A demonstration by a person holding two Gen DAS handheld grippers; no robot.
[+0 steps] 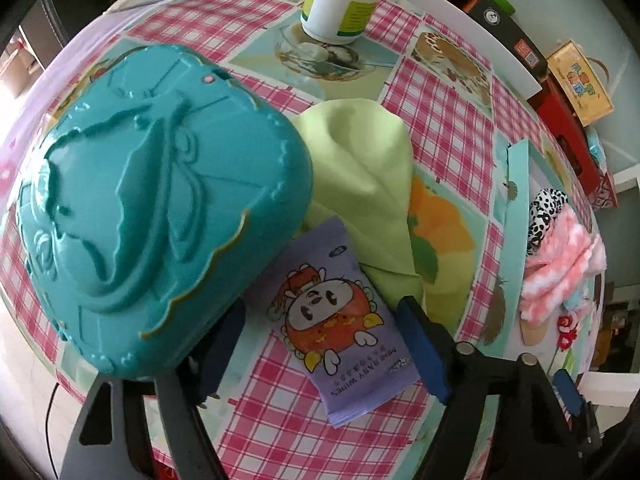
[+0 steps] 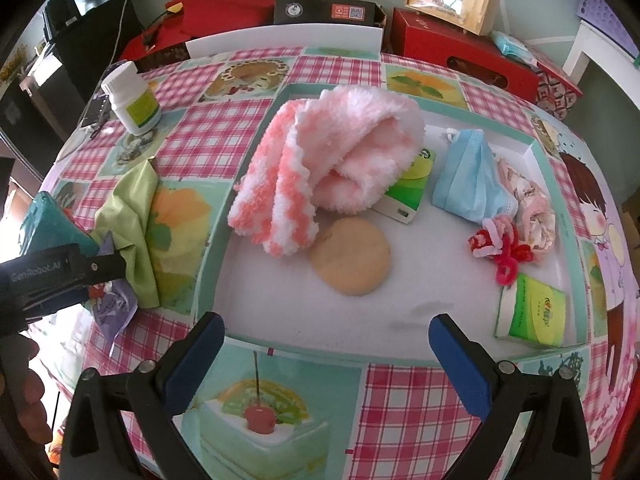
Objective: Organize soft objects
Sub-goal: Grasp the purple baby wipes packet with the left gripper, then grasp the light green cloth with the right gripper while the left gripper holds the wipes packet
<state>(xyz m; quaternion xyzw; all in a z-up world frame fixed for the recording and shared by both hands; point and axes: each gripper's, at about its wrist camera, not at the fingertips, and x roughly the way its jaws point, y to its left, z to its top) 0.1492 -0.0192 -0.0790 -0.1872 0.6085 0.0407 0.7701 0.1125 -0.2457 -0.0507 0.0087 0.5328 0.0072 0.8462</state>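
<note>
Left wrist view: the left tongs (image 1: pixel 320 344) are seen pointed steeply down at the table (image 1: pixel 256 424), jaws partly open and straddling the purple wipes pack (image 1: pixel 340 320). No earlier picture is given to compare against; the pads are not shown pressing on the pack, so nothing is judged held yet. Relative to the wipes pack: its long axis is seen running from the upper left to the lower right of the picture, slanted across the gap between the jaws, so a squeeze across its short sides is judged likely. The teal box (image 1: pixel 152 208) is touching or overlapping the pack's left edge and hides part of the left pad. The green cloth (image 1: pixel 364 184) is lying just beyond the pack, its edge tucked under or against it. The pack is flat, soft, printed with a cartoon figure. A white bottle (image 1: pixel 340 4) is well beyond.

Right wrist view: the right tongs (image 2: pixel 326 356) are held wide open and empty over the near rim of the white tray (image 2: pixel 280 312). Relative to the wipes pack (image 2: pixel 114 308): the tray is to its right, already loaded with a pink fuzzy sock (image 2: pixel 328 168), a blue mask (image 2: pixel 468 176), a round puff (image 2: pixel 350 256) and tissue packs. The left hand is clearly the nearer one to the pack.
</note>
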